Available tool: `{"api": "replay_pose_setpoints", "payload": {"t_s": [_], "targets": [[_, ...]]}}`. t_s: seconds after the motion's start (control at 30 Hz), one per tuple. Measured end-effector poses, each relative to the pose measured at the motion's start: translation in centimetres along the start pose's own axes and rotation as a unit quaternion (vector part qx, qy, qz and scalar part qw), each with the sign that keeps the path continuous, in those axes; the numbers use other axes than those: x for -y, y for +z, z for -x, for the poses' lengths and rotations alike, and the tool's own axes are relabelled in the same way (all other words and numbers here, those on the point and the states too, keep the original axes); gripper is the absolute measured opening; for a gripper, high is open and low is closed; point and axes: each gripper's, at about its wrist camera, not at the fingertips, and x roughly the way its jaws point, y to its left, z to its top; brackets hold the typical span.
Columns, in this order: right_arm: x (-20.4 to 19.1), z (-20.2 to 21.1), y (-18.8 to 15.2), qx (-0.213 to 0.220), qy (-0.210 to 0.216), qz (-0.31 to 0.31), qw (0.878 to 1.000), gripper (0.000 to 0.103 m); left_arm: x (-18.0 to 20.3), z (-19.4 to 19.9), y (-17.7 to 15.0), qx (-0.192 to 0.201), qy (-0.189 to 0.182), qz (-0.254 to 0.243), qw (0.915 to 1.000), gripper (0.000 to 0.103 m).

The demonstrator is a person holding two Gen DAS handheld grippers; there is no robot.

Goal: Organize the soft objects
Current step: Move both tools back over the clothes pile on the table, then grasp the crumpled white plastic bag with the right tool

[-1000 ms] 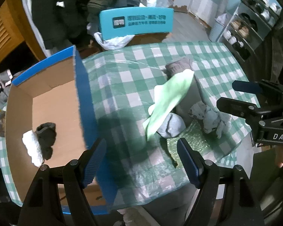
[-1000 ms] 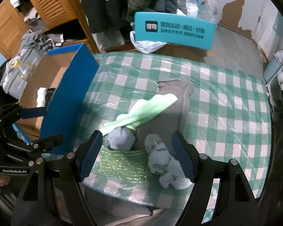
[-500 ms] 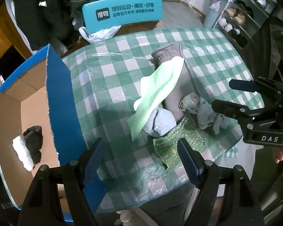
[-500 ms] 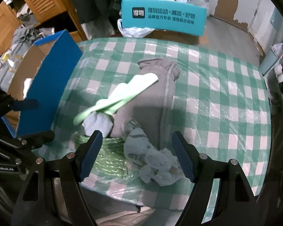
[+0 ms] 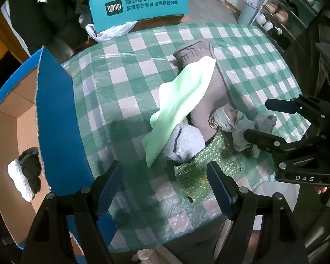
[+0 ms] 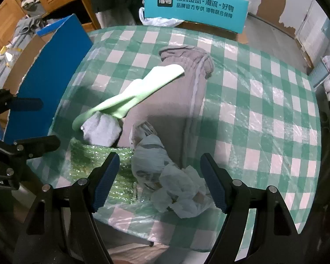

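1. Cardboard box is standing at the far left, just beside the table; a dark rag and a white scrap are lying inside it. Risk: its tall blue flap is standing between the pile and the opening, so a low carry could be catching on it.
2. Left gripper is hovering wide open and empty over the near table edge, pointing at the pile. Risk: closing here could be grabbing the tablecloth film instead of cloth.
3. Light green cloth is draping diagonally over a grey sock and across grey pants. Risk: pulling it could be dragging the sock along or flicking it off the near edge.
4. Green bubble wrap is lying at the near edge, partly under the sock and pants. Risk: it looks slippery and could be sliding to the floor if a neighbour gets tugged.
5. Right gripper is hanging wide open, empty, straddling a crumpled pale bundle beside the pants. Risk: a shallow pinch could be catching only one loose fold, so the bundle could be unravelling or dropping mid-carry.
6. Both grippers are close together over the same pile. Risk: they could be colliding or fighting over overlapping fabric.
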Motion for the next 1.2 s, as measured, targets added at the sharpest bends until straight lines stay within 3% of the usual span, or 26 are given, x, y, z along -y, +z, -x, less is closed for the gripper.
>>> {"api": "replay_pose_setpoints", "payload": {"t_s": [0.53,0.9,1.2], "targets": [[-0.2,-3.2,-0.8,-0.038,0.001,0.02,0.999,0.076,0.6,-1.6,0.5,-0.018,-0.009,-0.001,0.9998,0.079],[0.0,-4.0,-0.8,-0.053,0.02,0.015,0.998,0.053,0.8,-2.4,1.2,-0.024,-0.015,0.001,0.9996,0.08],[2.0,-0.7,0.1,-0.01,0.047,-0.044,0.998,0.05,0.3,-3.2,2.4,-0.023,-0.022,0.012,0.9994,0.08]]}}
